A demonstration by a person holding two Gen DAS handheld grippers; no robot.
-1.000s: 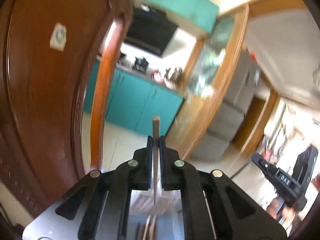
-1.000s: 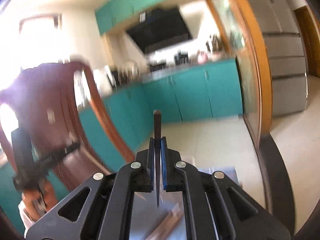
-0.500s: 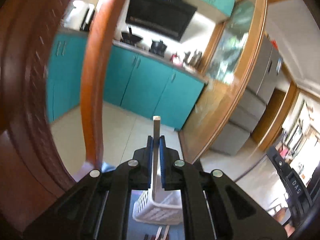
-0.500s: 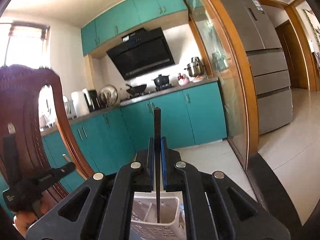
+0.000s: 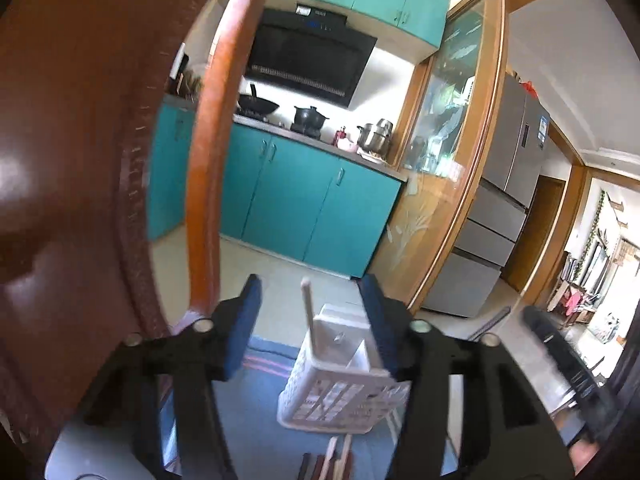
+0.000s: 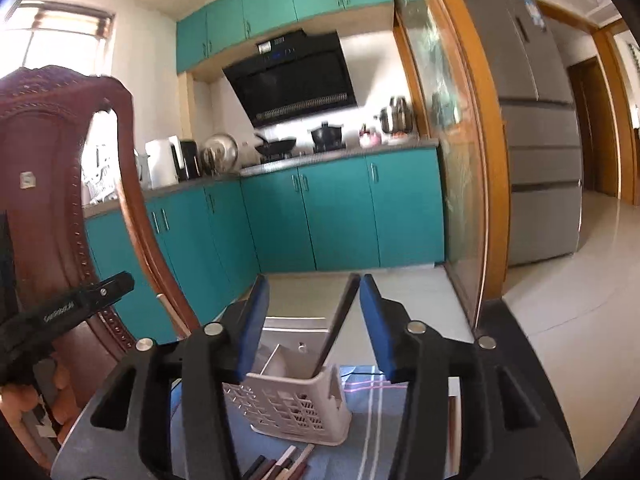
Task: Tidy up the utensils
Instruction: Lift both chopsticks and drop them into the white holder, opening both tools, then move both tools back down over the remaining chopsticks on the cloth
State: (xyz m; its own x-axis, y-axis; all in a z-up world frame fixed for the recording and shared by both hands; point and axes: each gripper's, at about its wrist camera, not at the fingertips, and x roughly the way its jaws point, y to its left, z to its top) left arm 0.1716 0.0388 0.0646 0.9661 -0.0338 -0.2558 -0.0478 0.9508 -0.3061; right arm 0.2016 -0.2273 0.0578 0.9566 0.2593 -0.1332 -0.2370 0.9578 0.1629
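My left gripper (image 5: 316,312) and right gripper (image 6: 312,312) are both opening, pads off a light chopstick (image 5: 308,308) and a dark chopstick (image 6: 340,316) standing in the white slatted basket (image 6: 296,404) on the blue-clothed tabletop (image 6: 368,432).

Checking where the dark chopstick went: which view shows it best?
Right wrist view: the dark chopstick leans inside the white basket, its full length visible between the opening jaws. Left wrist view shows only a dark sliver behind the gripper.
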